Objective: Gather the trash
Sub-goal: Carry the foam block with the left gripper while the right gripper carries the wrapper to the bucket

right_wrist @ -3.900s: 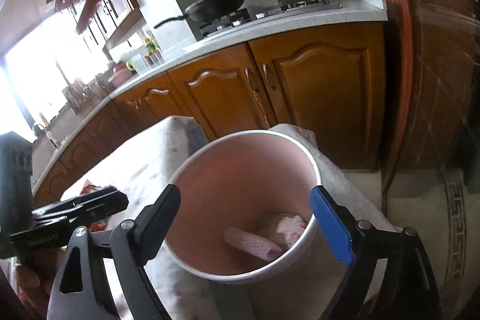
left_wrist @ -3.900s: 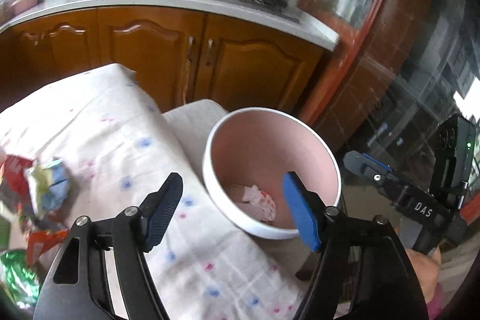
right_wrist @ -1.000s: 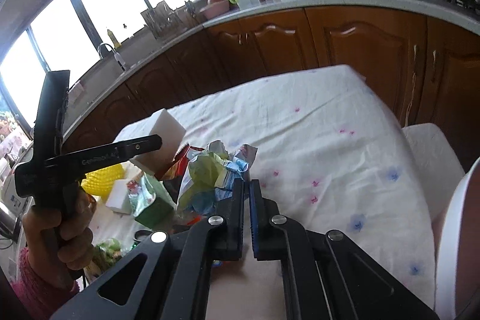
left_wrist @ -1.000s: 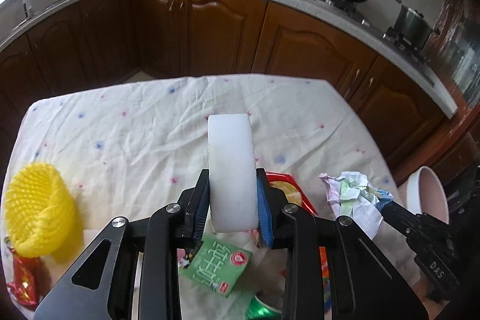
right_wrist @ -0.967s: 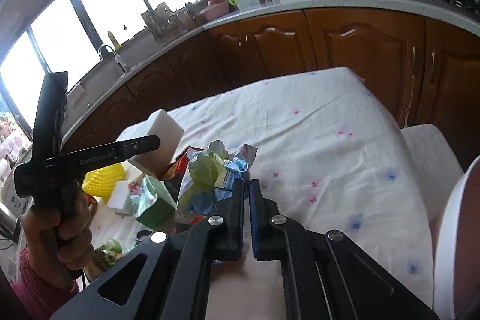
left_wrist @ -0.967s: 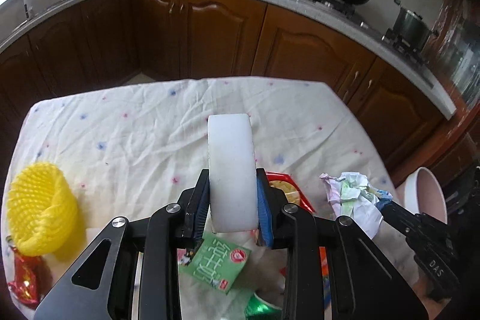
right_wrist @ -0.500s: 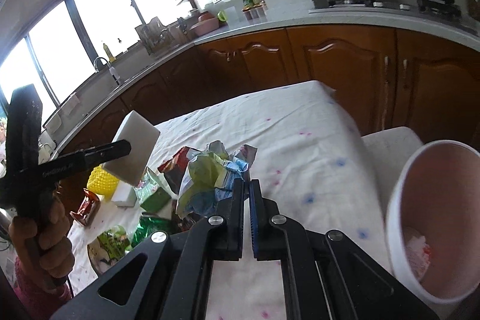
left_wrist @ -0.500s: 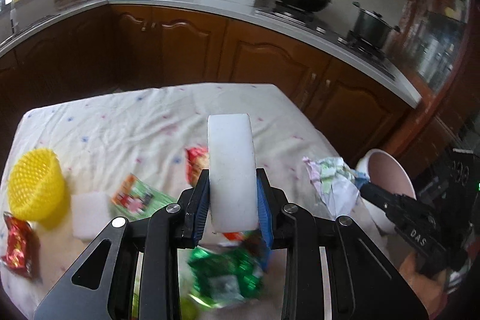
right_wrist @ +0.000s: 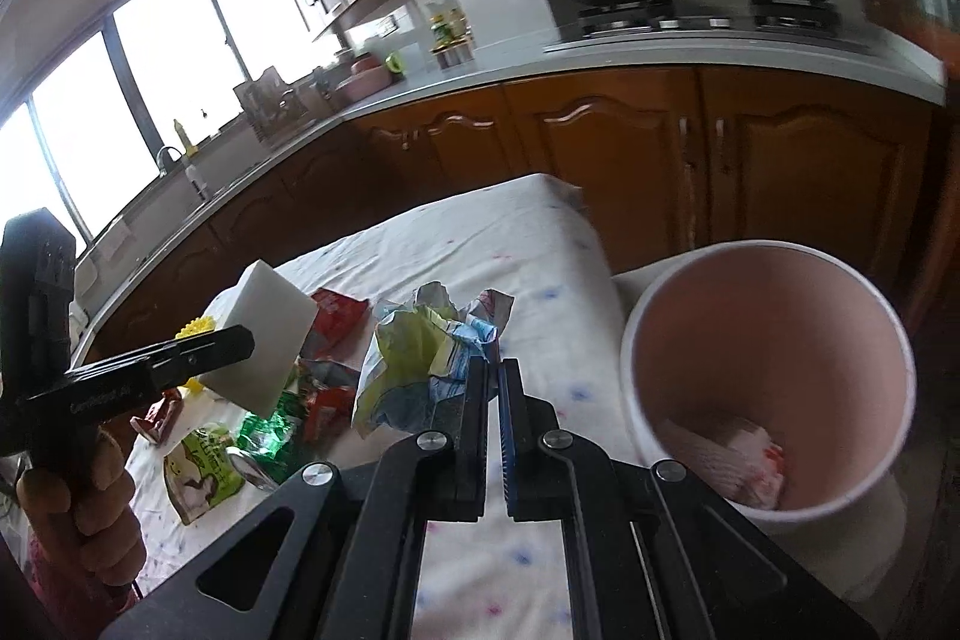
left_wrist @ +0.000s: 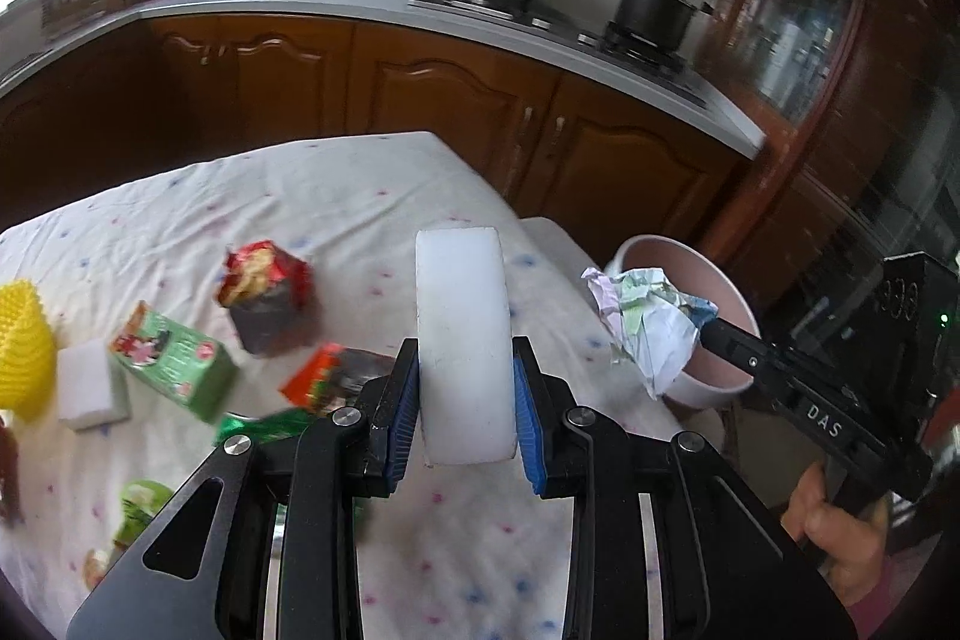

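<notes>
**Carrying two pieces of trash to the pink bin**

Holding both loads firmly matters most now. My left gripper [left_wrist: 465, 403] has its jaws closed on the flat sides of a white foam block [left_wrist: 463, 340], which stands upright between the blue pads. My right gripper [right_wrist: 495, 382] has its jaws almost fully closed, pinching only a corner of a crumpled paper wrapper [right_wrist: 420, 358]; most of the paper hangs free in front of them.

The pink bin [right_wrist: 864, 280] stands at the right end of the bench [left_wrist: 336, 196], beside its edge, with some white trash already at its bottom. I think the paper should go first, because it is nearer to the rim. I should bring it over the middle of the opening before I open the jaws, since light paper can drift. The foam block follows, held clear of the rim. More wrappers, like the green packet [left_wrist: 174, 361], wait on the bench.
</notes>
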The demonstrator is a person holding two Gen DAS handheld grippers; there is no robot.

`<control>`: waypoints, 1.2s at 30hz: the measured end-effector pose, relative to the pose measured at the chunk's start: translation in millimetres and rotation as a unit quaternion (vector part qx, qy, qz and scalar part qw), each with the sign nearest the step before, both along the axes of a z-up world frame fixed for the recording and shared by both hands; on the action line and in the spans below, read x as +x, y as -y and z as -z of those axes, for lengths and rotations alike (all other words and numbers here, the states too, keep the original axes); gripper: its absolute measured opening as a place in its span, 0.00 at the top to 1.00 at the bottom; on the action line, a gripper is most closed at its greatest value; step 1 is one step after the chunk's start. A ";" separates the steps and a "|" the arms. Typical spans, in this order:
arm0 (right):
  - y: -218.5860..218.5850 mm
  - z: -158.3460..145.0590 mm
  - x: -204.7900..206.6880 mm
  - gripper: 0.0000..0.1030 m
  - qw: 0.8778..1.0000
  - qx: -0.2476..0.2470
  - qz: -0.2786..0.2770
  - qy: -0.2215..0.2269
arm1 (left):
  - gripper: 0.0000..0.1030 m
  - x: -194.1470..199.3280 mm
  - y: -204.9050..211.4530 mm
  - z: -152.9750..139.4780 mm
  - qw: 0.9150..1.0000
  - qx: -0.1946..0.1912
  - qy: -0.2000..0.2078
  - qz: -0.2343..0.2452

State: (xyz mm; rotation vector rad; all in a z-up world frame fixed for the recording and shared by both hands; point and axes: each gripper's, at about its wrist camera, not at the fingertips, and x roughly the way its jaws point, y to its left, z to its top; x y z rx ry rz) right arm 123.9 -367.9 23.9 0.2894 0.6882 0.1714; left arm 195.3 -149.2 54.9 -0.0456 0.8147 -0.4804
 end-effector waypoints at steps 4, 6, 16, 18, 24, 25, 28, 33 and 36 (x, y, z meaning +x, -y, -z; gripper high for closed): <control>18.5 -1.8 -13.7 0.97 1.000 -0.002 0.020 0.002 | 0.74 -7.6 15.6 -0.9 1.000 -0.004 0.000 0.016; 26.5 -2.8 -19.6 0.97 1.000 -0.003 0.028 0.003 | 0.74 -10.1 22.2 -1.6 1.000 -0.004 0.001 0.022; 65.6 0.9 -38.7 0.97 0.998 -0.006 0.067 -0.002 | 0.74 -15.3 62.3 -0.8 0.998 0.002 -0.003 0.063; 73.8 2.7 -40.4 0.97 0.997 -0.006 0.075 -0.005 | 0.74 -14.6 71.2 -1.5 0.997 0.002 -0.004 0.071; 91.7 4.6 -41.9 0.97 0.995 -0.013 0.097 -0.010 | 0.74 -10.8 103.6 -4.2 0.995 0.004 -0.008 0.102; 96.6 5.1 -41.1 0.97 0.995 -0.014 0.101 -0.012 | 0.74 -9.1 111.3 -3.9 0.994 0.006 -0.009 0.109; 105.7 5.1 -38.0 0.97 0.993 -0.021 0.112 -0.014 | 0.74 -5.0 129.0 -2.2 0.992 0.010 -0.013 0.122; 121.4 8.2 -33.9 0.97 0.992 -0.029 0.123 -0.022 | 0.74 5.9 163.9 0.7 0.989 0.022 -0.019 0.145; 131.1 12.9 -31.2 0.97 0.991 -0.032 0.127 -0.030 | 0.74 14.2 184.7 4.9 0.987 0.037 -0.021 0.155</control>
